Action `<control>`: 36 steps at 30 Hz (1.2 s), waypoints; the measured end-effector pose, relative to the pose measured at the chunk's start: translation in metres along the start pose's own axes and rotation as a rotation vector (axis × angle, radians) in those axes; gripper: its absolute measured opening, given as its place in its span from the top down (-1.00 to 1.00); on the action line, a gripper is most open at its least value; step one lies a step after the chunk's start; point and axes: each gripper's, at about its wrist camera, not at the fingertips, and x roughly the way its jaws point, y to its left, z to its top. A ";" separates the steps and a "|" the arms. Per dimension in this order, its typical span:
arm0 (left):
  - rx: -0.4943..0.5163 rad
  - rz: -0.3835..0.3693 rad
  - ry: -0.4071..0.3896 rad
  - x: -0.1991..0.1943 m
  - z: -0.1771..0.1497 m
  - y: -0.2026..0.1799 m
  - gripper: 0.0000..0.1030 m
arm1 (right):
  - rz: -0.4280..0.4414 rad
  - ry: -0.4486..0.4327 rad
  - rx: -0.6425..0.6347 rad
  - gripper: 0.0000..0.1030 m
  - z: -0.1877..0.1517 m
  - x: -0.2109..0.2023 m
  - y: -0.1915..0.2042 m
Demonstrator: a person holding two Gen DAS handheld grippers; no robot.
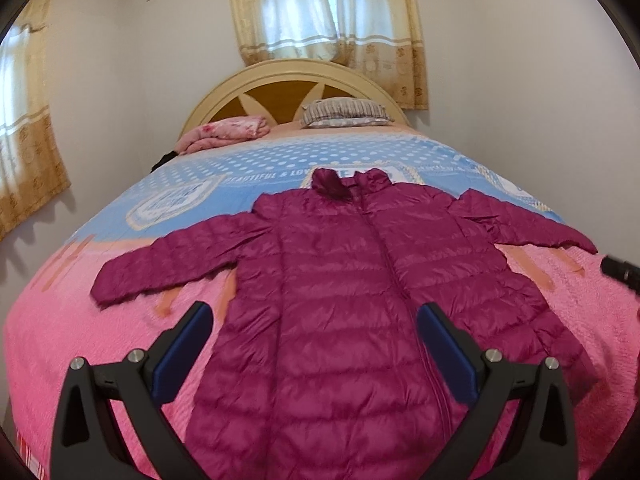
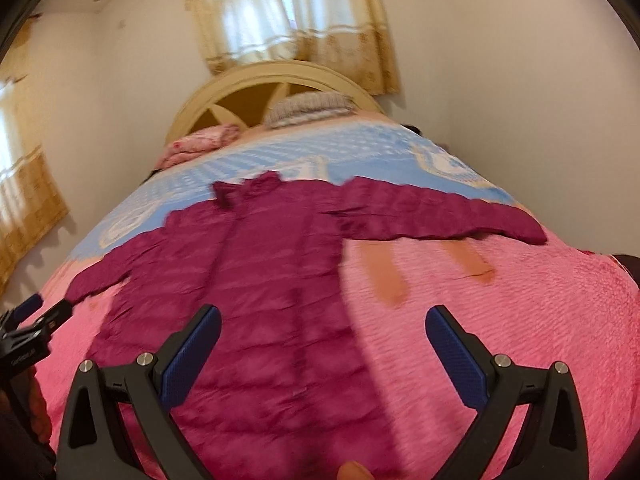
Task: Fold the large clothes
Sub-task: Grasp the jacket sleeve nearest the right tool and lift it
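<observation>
Your left gripper [image 1: 314, 320] and right gripper [image 2: 323, 324] both hover with fingers wide, holding nothing, above the magenta quilted puffer jacket [image 1: 352, 280], spread flat on the pink-and-blue bedspread [image 1: 80, 320], collar toward the striped pillow [image 1: 344, 112].

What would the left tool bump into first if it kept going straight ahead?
Most likely the magenta puffer jacket, spread flat on the bed. The open left tool points at its lower front near the zipper, though depth is hard to judge.
</observation>
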 end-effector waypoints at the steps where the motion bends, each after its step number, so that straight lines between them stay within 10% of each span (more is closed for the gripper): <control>1: 0.004 -0.008 -0.001 0.008 0.001 -0.004 -1.00 | -0.015 0.013 0.024 -0.98 0.006 0.009 -0.015; 12: -0.005 -0.013 0.034 0.050 -0.010 -0.012 -1.00 | -0.244 0.137 0.414 -0.75 0.063 0.105 -0.213; 19: -0.032 0.009 0.066 0.048 -0.021 -0.001 -1.00 | -0.335 0.208 0.490 -0.70 0.076 0.155 -0.268; 25: -0.045 0.016 0.071 0.040 -0.020 0.011 -1.00 | -0.310 0.209 0.503 0.59 0.082 0.172 -0.277; 36: -0.087 0.038 0.029 0.016 -0.021 0.043 -1.00 | -0.289 -0.001 0.147 0.85 0.157 0.112 -0.185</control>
